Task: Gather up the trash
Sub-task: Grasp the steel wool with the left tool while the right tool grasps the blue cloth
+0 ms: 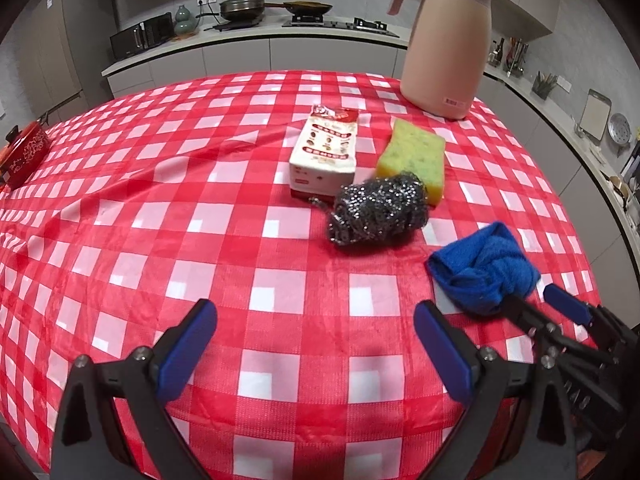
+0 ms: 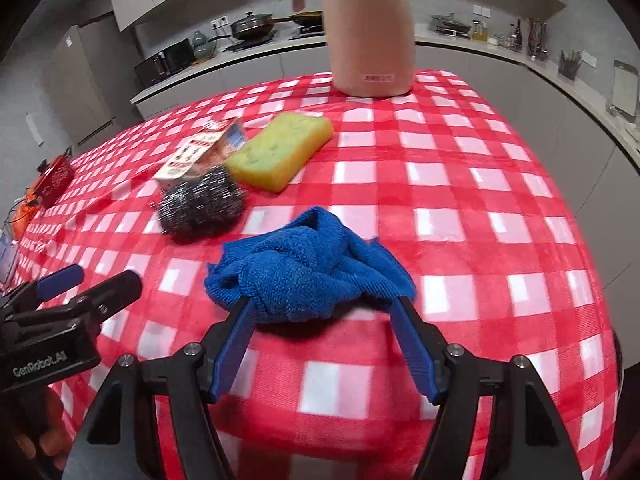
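A crumpled blue cloth [image 2: 308, 266] lies on the red checked tablecloth [image 2: 460, 168]. My right gripper [image 2: 324, 308] is open, its blue fingers at either side of the cloth's near edge; whether they touch it I cannot tell. The cloth [image 1: 484, 268] and right gripper [image 1: 532, 300] also show in the left wrist view. My left gripper [image 1: 316, 320] is open and empty above bare tablecloth, left of the cloth. A steel wool scrubber [image 1: 378, 208], a yellow-green sponge [image 1: 414, 154] and a white-red snack packet [image 1: 326, 148] lie close together beyond.
A pink thermos jug [image 1: 448, 40] stands at the table's far right. A red patterned pot [image 1: 26, 152] sits at the left edge. Kitchen counters with a stove, pans [image 1: 242, 6] and a microwave [image 1: 142, 36] run behind the table.
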{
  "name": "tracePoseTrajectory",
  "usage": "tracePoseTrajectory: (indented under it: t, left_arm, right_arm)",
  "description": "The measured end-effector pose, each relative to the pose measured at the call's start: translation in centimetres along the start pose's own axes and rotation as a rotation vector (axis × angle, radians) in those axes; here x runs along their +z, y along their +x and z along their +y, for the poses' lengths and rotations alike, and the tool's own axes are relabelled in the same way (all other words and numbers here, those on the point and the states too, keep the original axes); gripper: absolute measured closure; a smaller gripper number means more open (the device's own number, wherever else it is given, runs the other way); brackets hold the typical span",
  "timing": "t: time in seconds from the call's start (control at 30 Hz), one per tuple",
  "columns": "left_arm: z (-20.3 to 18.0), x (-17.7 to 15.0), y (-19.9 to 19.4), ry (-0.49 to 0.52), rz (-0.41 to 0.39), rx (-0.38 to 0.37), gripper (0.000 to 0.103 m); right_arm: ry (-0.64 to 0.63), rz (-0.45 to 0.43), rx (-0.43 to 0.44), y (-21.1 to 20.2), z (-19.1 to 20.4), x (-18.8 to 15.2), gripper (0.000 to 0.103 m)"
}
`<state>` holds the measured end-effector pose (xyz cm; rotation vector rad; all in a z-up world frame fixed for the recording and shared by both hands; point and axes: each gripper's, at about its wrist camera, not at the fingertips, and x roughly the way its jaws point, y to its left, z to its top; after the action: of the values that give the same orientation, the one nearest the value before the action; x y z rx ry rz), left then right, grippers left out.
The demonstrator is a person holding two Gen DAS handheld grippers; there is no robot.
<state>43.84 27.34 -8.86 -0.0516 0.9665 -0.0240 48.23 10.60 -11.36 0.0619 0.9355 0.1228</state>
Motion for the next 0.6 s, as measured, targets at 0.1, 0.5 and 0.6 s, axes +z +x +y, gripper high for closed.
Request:
tracePoseTrajectory:
  t: [0.1,0.5,0.6]
  left_arm:
    - [-0.3,0.1,0.4,0.005,0.006,-0.006,0.004]
    - [-1.5,0.9,1.7,0.029,0.019,-0.010,0.004]
    - [-1.6,1.2,2.0,0.036,0.016,-0.001,0.004]
  right_arm:
    - [0.036,-0.005,-0.022,0.1,-1.6,0.6,0.031]
    - [0.107,-0.028,-0.064,0.4,-4.6,2.3,0.032]
    - [0.113,-0.056,-0.038,-0.3,-4.4,2.6,0.031]
